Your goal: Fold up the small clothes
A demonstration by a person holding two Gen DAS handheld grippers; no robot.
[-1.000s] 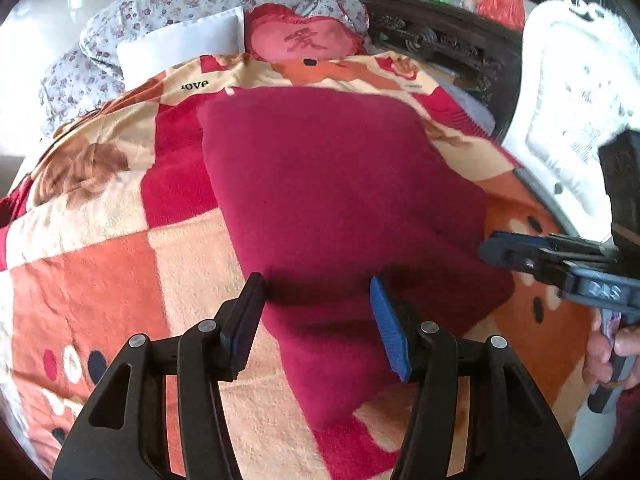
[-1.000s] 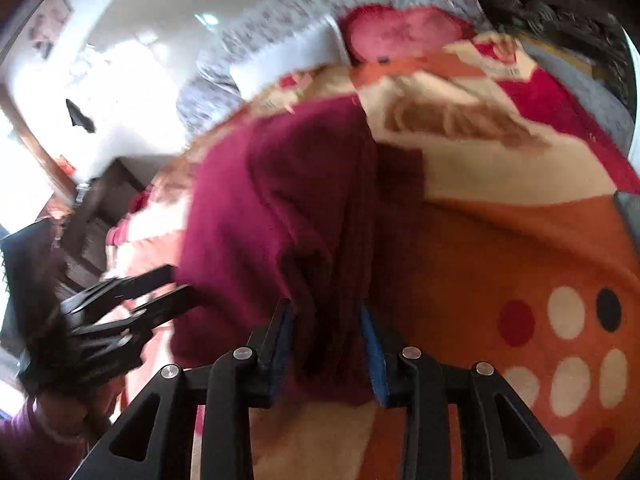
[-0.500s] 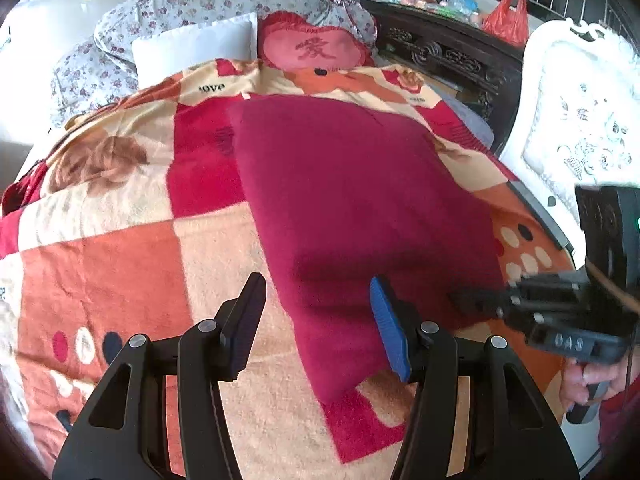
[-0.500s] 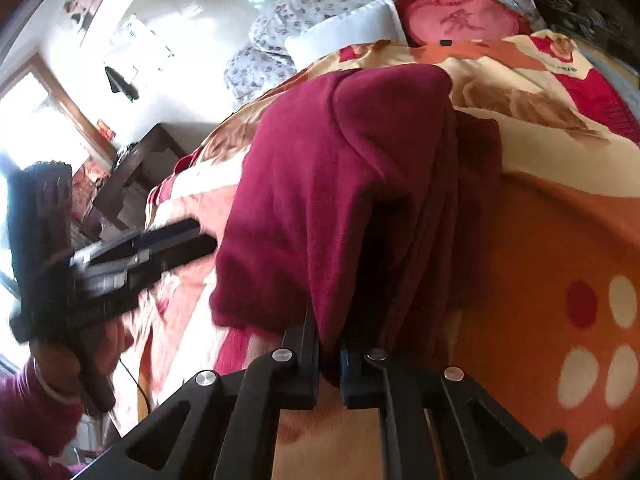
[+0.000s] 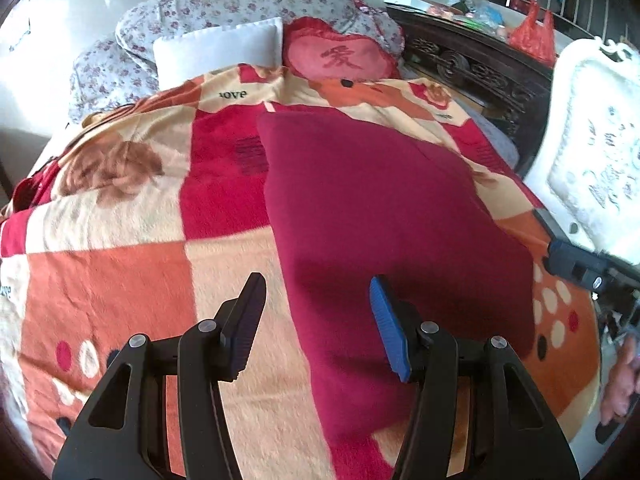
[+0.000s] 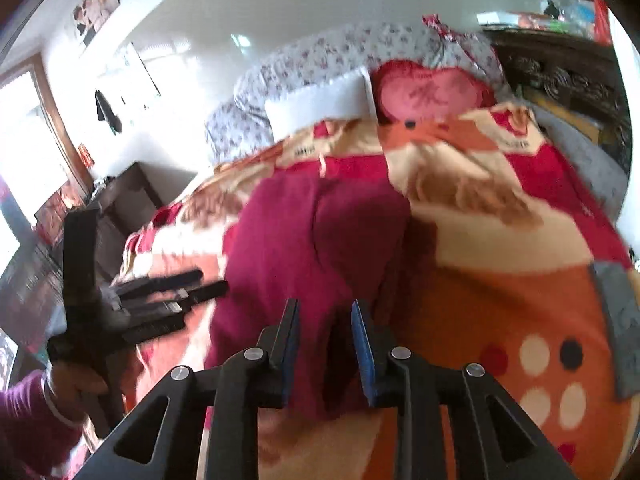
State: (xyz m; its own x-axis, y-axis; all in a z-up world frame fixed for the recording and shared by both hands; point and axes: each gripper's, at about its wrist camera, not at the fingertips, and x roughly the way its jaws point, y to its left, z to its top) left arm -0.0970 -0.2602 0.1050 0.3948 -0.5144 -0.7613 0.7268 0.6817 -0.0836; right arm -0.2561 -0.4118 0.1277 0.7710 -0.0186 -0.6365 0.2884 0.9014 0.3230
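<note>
A dark red garment (image 5: 380,208) lies spread flat on the patterned blanket (image 5: 120,260) of a bed. My left gripper (image 5: 316,292) hovers open over the garment's near left edge, with nothing between its pads. In the right wrist view the garment (image 6: 312,248) shows a lengthwise fold. My right gripper (image 6: 325,312) is just above its near end with its jaws opening; cloth lies in the gap, but the pads do not press it. Each gripper shows in the other's view: the right gripper (image 5: 576,268) at the right edge, the left gripper (image 6: 172,292) at the left, in a hand.
A white pillow (image 5: 220,48), a red heart cushion (image 5: 340,56) and flowered bedding lie at the bed's far end. A dark carved wooden frame (image 5: 472,64) and a white padded board (image 5: 592,168) run along the right. A dark cabinet (image 6: 132,196) stands left of the bed.
My right gripper, shut on the garment's edge half a second ago, has opened and risen a little. The left gripper has stayed open above the garment's near left edge.
</note>
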